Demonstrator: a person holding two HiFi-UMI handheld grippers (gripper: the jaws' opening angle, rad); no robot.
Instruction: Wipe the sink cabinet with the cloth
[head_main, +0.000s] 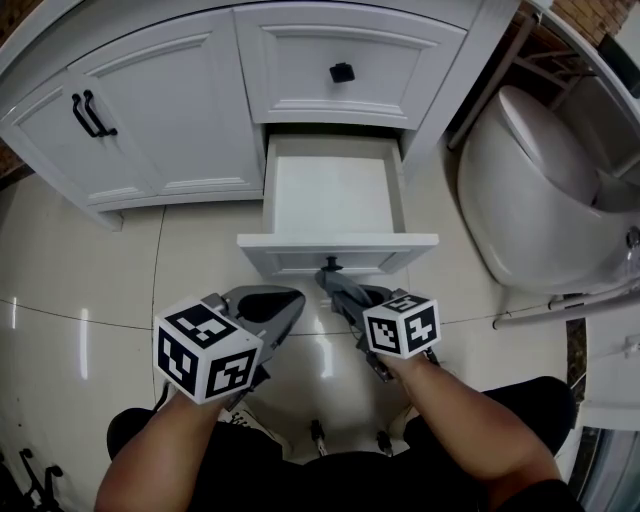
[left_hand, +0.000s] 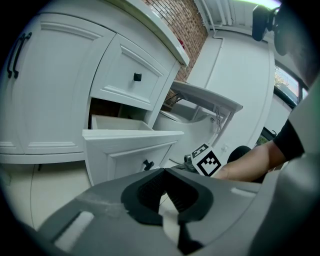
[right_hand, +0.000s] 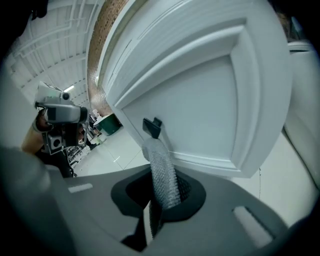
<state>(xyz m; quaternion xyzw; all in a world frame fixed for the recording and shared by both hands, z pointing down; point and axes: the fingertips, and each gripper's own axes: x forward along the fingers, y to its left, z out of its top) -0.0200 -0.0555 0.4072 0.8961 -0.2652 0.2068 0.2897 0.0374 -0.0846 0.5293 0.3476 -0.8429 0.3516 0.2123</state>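
Observation:
The white sink cabinet (head_main: 150, 110) fills the top of the head view. Its lower drawer (head_main: 330, 195) is pulled out and its inside is bare. My right gripper (head_main: 328, 274) reaches the drawer front from below, its tips closed around the small black knob (right_hand: 151, 126). In the right gripper view one ribbed finger (right_hand: 162, 172) runs straight up to that knob. My left gripper (head_main: 285, 297) hovers over the floor to the left of the drawer, shut with nothing in it (left_hand: 164, 172). No cloth shows in any view.
A white toilet (head_main: 545, 200) stands close on the right of the cabinet. The upper drawer with a black knob (head_main: 342, 72) is closed, as are the doors with black handles (head_main: 90, 115). Glossy beige floor tiles (head_main: 90, 290) spread to the left.

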